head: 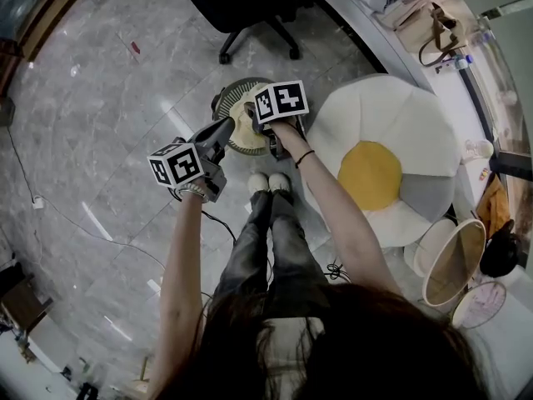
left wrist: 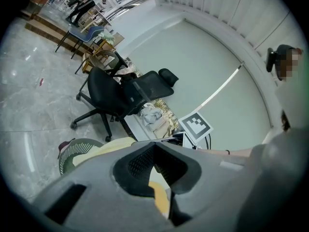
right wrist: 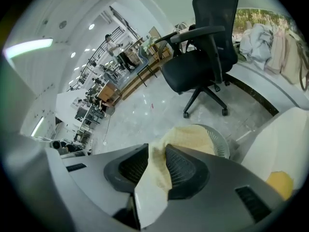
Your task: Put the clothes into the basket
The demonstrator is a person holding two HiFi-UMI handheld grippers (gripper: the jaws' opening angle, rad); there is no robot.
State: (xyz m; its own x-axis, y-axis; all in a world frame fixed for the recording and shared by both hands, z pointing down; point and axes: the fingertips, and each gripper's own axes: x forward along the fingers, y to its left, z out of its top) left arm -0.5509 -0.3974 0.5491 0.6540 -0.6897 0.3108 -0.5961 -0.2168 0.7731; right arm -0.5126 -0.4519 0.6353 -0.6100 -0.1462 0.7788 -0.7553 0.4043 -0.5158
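A round green slatted basket (head: 221,98) (left wrist: 71,154) (right wrist: 221,140) stands on the floor by the person's feet. A pale yellow garment (head: 243,128) (left wrist: 110,146) (right wrist: 187,138) lies over it. My right gripper (head: 252,117) (right wrist: 155,151) hangs over the basket's right side, and a strip of that garment runs up between its pads and fills the gap. My left gripper (head: 228,125) (left wrist: 154,146) points in from the left at the cloth's edge. Its tips meet, with yellow cloth showing just behind them.
A black office chair (head: 250,7) (left wrist: 120,93) (right wrist: 203,62) stands just beyond the basket. A large egg-shaped cushion (head: 391,157) (right wrist: 282,144) lies to its right. The person's shoes (head: 268,182) are just before it. A curved desk (head: 416,23) with bags runs behind.
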